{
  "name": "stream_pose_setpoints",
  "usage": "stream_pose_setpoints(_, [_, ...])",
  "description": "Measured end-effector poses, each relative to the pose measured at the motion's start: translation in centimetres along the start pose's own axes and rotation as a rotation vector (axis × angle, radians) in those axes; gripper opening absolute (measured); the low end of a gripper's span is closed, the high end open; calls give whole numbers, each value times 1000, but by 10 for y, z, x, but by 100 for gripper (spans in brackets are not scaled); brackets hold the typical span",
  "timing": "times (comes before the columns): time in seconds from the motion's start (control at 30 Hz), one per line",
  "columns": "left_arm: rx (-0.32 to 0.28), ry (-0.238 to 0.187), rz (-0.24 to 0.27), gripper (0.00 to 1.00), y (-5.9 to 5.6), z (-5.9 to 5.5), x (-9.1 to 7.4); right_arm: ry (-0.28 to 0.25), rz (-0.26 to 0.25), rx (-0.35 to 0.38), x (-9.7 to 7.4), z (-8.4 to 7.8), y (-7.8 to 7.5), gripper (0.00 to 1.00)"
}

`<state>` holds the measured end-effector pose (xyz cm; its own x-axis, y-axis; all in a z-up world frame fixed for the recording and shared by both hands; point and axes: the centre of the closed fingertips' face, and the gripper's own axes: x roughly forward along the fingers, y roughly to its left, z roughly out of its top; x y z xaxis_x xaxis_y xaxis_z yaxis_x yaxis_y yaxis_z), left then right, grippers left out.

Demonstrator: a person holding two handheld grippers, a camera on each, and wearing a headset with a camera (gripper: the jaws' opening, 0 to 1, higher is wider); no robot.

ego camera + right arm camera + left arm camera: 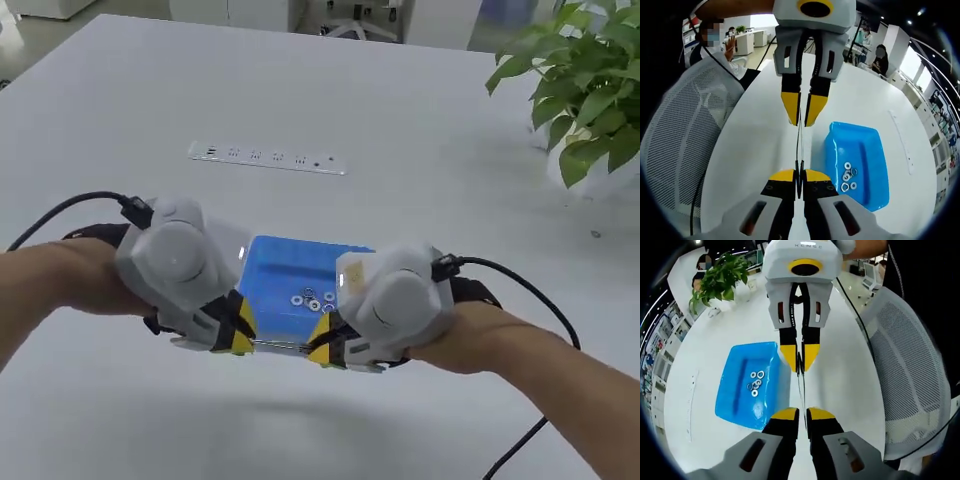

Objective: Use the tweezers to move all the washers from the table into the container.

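Head view: the washers [312, 300] lie in a small bunch inside the blue container [268, 262], low in the middle of the picture. The container sits on the white table [400, 110]. Just below it in the picture, your two grippers point at each other. Your left gripper [241, 336] is at the lower left and your right gripper [322, 342] is at the lower right. Their yellow tips are near each other but do not touch.

In the left gripper view, the thin tweezers [801, 387] run up the middle, from your left gripper's jaws at the bottom to your right gripper's jaws at the top. Both pairs of jaws are squeezed tight on the tweezers, one at each end. The container is just beside the tweezers on the left of this picture, with the washers in it. In the right gripper view it is on the right.

Farther out in the head view, a white power strip [268, 157] lies on the table above the container. A green plant [585, 90] is in the upper right corner. In the left gripper view, a white mesh chair [905, 365] is on the right.
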<state>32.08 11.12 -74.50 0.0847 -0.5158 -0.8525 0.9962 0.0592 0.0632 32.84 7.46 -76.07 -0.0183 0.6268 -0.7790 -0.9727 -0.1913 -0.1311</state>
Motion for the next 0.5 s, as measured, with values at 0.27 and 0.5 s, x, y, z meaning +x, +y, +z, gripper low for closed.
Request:
stream_pose_setpoints(0.27, [-11,-2,-18,7,-11,-6,14,22,23,16,10,-5,12,5])
stream_pose_setpoints(0.5, [-25,1,-30,6,-19,-13,25,30,35,38,19,-12,23,5])
